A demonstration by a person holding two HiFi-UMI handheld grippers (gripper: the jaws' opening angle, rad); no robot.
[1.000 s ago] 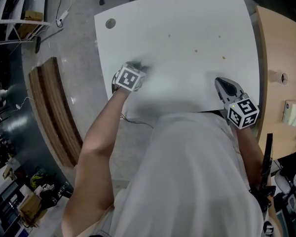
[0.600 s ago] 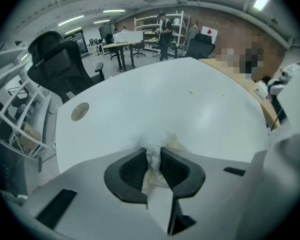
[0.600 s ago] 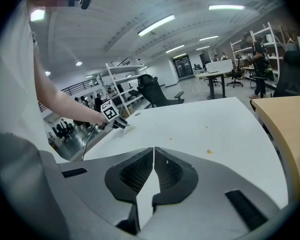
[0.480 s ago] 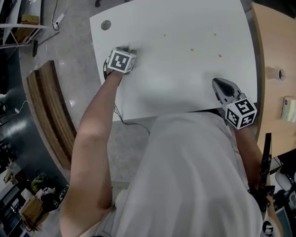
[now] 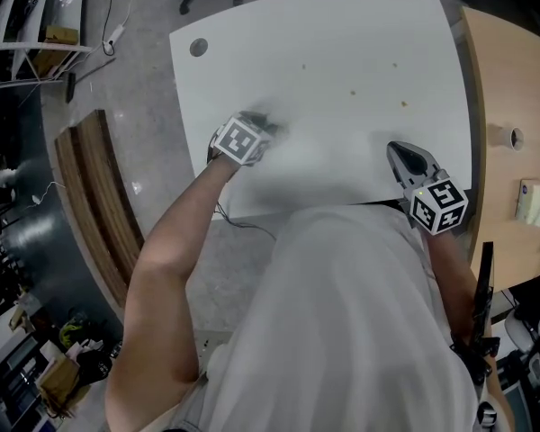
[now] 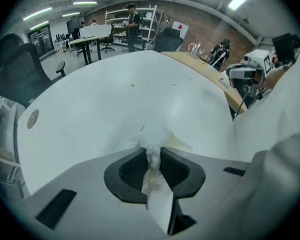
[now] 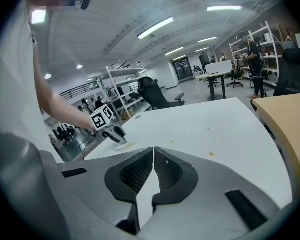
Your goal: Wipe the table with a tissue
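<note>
White table (image 5: 342,70) bears the tissue (image 6: 155,134) pinched by left gripper (image 6: 152,154) fingers; right gripper (image 7: 153,156) fingers meet, empty.

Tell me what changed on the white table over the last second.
The left gripper, shut on the tissue, swept away toward the far left corner of the table, then back toward the near edge. The right gripper stayed shut and empty at the near right edge; the crumbs remain unwiped.

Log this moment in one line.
left gripper: shut on tissue, tissue on table | right gripper: shut, empty | specks: not yet wiped
</note>
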